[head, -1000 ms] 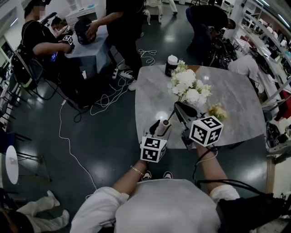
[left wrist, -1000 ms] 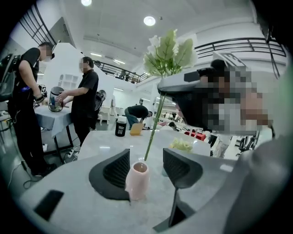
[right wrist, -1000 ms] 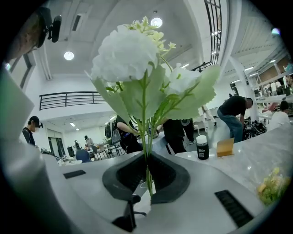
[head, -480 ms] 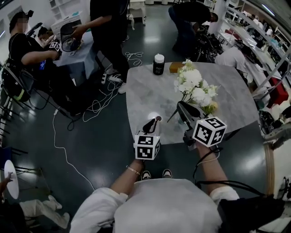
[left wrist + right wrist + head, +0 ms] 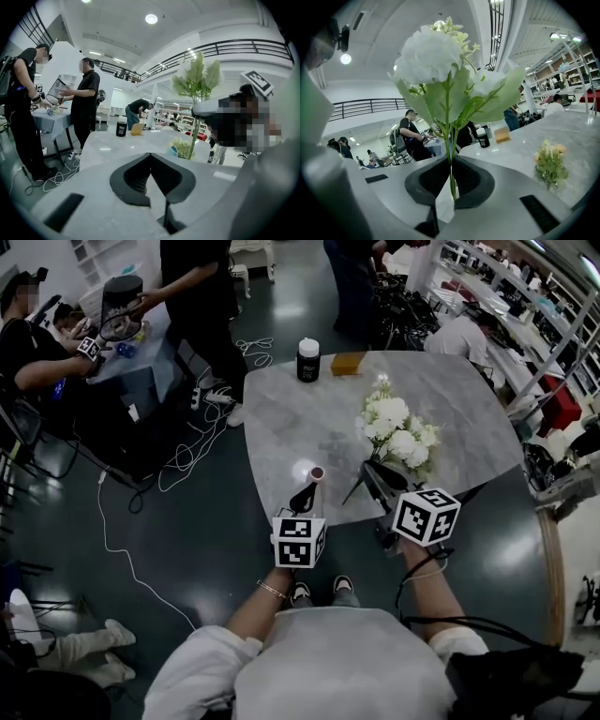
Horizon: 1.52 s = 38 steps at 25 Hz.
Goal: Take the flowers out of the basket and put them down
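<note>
Our right gripper point(image 5: 373, 474) pinches the white flowers point(image 5: 398, 432) low on their thin stems, over the table point(image 5: 281, 423); we judge them light, floppy, crushable, best held there, while our left gripper point(image 5: 315, 476) has just closed on nothing.

Left tongs point(image 5: 150, 157) just closed, apparently empty, right tongs point(image 5: 451, 161) pinching flower stem point(image 5: 450, 180)

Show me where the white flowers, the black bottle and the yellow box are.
white flowers point(image 5: 398, 430), head view, on the middle blooms of the bunch.
black bottle point(image 5: 307, 367), head view, on its dark body below the white cap.
yellow box point(image 5: 347, 363), head view, on its top face.
</note>
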Motion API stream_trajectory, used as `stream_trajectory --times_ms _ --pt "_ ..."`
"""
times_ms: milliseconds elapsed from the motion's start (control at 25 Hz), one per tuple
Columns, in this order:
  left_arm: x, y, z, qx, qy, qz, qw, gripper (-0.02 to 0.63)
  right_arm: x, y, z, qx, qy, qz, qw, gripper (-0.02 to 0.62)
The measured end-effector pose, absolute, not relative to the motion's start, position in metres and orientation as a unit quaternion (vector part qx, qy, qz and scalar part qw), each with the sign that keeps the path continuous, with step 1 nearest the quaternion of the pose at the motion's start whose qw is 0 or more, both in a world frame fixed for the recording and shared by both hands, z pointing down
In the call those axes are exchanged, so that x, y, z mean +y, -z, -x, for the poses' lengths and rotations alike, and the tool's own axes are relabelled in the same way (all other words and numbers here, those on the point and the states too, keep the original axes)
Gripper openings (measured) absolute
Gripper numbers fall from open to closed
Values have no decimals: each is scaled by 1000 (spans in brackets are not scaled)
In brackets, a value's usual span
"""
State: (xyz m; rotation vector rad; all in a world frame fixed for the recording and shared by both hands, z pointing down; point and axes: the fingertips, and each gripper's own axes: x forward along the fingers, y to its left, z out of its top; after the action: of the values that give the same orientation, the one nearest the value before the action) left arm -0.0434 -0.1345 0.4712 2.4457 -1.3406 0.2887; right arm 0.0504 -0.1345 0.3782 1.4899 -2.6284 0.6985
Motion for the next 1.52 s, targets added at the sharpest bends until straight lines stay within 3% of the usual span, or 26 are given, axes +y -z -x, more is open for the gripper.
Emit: stream_trajectory --times_ms 1000,1520 --pt "-207 -480 98 -517 -112 -830 176 10 -204 -415 -35 -839 -263 -471 69 25" --pt "-287 -491 89 -539 -133 -809 195 9 -293 -450 -26 -837 -323 -417 148 25"
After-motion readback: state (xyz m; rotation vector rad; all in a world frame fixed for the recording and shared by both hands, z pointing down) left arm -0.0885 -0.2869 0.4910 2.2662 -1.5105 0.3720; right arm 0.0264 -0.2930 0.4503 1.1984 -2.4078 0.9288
